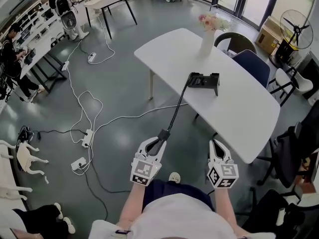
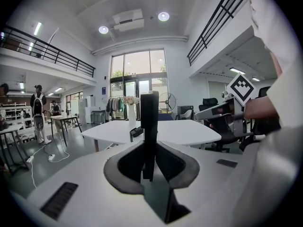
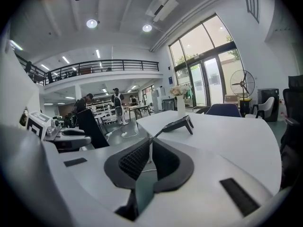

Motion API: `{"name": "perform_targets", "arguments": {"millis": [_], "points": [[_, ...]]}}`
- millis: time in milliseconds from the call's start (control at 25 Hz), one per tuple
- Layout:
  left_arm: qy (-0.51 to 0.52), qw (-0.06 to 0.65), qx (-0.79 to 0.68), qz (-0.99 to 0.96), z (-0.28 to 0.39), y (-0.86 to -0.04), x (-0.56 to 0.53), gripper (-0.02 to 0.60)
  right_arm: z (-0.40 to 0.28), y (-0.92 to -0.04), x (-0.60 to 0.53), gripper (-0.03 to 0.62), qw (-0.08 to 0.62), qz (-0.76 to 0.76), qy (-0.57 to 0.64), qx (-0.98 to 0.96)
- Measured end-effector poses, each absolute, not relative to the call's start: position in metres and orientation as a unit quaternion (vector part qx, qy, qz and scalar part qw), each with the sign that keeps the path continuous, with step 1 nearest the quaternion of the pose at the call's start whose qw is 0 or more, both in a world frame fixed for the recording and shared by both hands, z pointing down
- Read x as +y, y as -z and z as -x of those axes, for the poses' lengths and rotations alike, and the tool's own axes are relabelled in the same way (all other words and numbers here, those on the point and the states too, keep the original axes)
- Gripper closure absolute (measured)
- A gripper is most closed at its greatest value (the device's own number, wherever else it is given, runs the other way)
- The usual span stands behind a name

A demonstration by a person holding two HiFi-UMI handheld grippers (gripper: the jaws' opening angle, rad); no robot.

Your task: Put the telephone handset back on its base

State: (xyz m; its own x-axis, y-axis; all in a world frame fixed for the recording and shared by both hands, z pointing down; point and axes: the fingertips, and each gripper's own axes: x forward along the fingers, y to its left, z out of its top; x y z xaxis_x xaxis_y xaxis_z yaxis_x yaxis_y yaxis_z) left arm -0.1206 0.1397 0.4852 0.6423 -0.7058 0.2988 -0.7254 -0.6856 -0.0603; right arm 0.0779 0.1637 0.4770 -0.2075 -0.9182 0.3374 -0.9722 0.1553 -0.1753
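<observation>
Handset (image 2: 148,122) is clamped upright in the left gripper (image 1: 155,147), well short of the white table (image 1: 249,118). Its cord (image 1: 178,108) runs to the base (image 1: 203,80) on the tabletop. The right gripper (image 1: 219,148) is pinched closed on nothing.

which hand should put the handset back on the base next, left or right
Left. The left tongs grip the handset, its cord running to the base on the white table. The right tongs hold nothing, so using them would need a handover.
</observation>
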Motion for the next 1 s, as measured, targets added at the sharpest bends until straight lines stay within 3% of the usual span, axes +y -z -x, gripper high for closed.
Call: {"name": "perform_targets", "arguments": {"millis": [1000], "points": [[-0.161, 0.043, -0.383, -0.909, 0.113, -0.495, 0.156, 0.505, -0.067, -0.498, 0.177, 0.551, 0.072, -0.617, -0.212, -0.754]]}}
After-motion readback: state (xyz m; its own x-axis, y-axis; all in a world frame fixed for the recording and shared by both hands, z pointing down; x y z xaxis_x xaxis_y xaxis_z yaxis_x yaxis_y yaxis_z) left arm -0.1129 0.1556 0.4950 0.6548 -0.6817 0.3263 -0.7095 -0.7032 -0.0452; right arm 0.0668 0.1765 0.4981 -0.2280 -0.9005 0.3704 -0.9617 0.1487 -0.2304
